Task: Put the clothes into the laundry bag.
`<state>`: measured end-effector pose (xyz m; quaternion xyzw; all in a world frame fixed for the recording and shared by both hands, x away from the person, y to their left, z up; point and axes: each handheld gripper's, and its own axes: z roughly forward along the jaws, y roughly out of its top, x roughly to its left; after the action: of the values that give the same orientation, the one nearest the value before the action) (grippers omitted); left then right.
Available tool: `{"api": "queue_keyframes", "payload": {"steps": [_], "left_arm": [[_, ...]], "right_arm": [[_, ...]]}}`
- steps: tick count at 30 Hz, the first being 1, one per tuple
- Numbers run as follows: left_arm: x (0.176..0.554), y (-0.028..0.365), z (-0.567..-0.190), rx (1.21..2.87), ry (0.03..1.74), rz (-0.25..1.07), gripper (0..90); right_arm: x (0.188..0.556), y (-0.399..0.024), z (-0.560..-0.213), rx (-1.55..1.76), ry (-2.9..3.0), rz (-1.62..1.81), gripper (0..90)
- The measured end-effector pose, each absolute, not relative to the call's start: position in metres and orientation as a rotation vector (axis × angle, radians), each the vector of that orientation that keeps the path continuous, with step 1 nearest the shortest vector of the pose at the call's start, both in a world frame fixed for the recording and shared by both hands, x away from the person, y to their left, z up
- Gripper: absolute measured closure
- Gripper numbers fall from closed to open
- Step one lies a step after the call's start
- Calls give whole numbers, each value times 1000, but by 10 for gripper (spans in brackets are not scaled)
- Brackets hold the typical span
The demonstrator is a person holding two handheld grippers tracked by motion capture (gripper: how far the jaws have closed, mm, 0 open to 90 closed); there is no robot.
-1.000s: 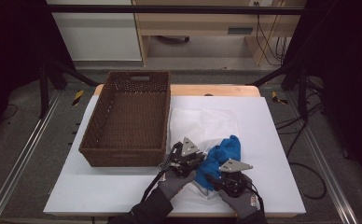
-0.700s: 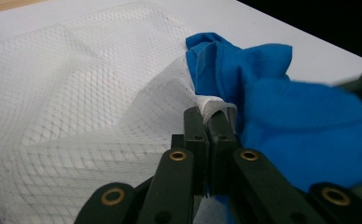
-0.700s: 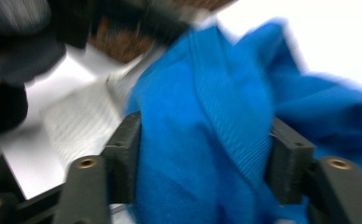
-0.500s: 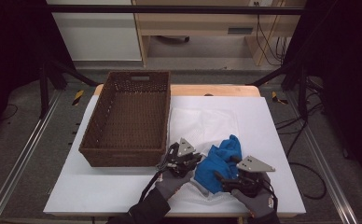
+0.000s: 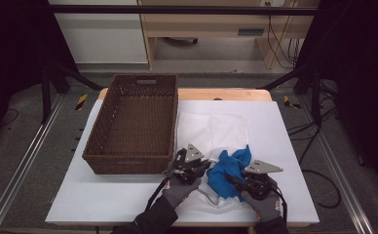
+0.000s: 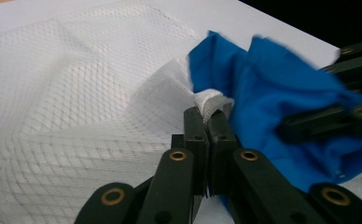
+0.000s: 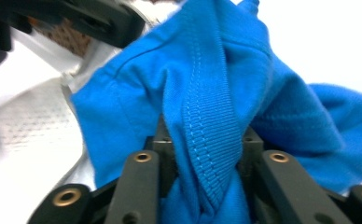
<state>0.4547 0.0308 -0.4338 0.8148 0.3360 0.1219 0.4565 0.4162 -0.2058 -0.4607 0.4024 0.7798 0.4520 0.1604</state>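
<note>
A blue cloth (image 5: 228,168) lies crumpled on the near end of a white mesh bag (image 5: 211,129) spread flat on the table. My left gripper (image 5: 206,166) is shut on a folded edge of the mesh bag (image 6: 76,102), right beside the blue cloth (image 6: 272,88); its tips (image 6: 208,116) pinch the mesh. My right gripper (image 5: 232,179) comes in from the right. Its jaws have just been closing, and a thick seamed fold of the blue cloth (image 7: 207,60) is bunched between them at the right gripper (image 7: 202,135).
An empty brown wicker basket (image 5: 133,165) stands on the left half of the white table top (image 5: 119,197), close to my left gripper. Metal rails run along both sides of the table. A wooden desk and cables sit behind it.
My right gripper has shifted to the right and now grips the near right part of the blue cloth. The left gripper has stayed put on the mesh bag.
</note>
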Motion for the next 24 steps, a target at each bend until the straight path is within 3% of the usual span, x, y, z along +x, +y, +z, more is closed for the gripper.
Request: {"api": "queue_keyframes", "payload": {"steps": [5,10,19,24], "left_arm": [[459,33,-431,1996,848,282,889],[459,29,-422,1991,837,294,889],[444,28,-407,1979,761,303,889],[444,29,-416,1994,776,295,889]], "right_arm": [[397,-207,-444,1056,2198,1312,711],[387,-181,-441,914,2330,1305,711],[421,-157,-462,1084,2326,1173,691],[428,-153,-468,1148,2228,1134,630]]}}
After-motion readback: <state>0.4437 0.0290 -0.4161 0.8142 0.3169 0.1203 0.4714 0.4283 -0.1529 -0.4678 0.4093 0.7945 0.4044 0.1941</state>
